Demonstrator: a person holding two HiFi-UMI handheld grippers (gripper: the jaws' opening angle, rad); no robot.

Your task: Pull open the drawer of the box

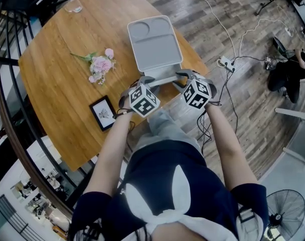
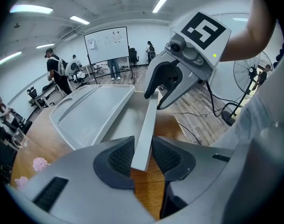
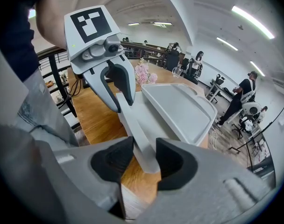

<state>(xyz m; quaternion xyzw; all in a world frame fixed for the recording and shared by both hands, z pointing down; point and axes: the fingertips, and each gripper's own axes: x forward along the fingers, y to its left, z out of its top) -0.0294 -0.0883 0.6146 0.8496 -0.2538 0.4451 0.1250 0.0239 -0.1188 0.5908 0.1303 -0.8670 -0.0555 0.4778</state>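
drawer [image 1: 165, 79], 2 ends pinched by left gripper [image 2: 142, 154] & right gripper [image 3: 145, 158]

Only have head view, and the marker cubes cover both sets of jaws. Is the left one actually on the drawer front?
Observer: Yes. In the left gripper view, the left gripper has one end of the drawer front between its pads, with both pads against it.
Operator: Right side?
Observer: Same. The right gripper is closed on the other end, and the panel stands on edge between the pads.
Operator: Anything under the jaws?
Observer: Only the wood of the table shows below the panel's end there.
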